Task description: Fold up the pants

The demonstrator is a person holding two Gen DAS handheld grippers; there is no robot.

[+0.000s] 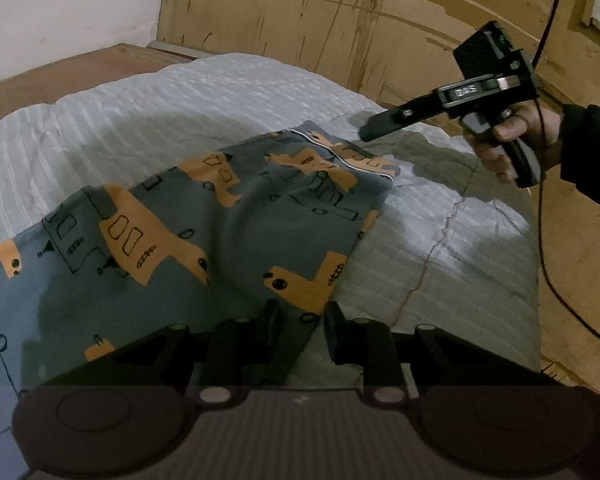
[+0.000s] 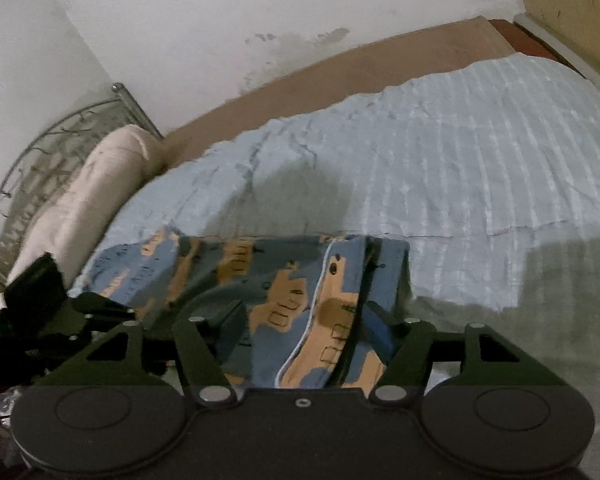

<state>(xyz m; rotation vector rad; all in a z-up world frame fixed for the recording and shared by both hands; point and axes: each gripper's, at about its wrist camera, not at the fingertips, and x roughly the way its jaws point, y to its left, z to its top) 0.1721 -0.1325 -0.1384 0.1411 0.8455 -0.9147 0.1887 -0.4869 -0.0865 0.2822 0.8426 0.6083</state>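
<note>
Pants lay mid-frame on the bed, seemingly folded lengthwise; crosswise folds likely remained. Left tongs stood apart at a fabric edge, bottom centre. Right tongs, upper right, hovered clear; spread impossible to tell.

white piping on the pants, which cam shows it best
The right wrist view: the white piping runs close and long down the pants, between the right tool's spread fingers. The left wrist view shows only a thin far stretch along the pants' far edge, beneath the raised right tool.
</note>
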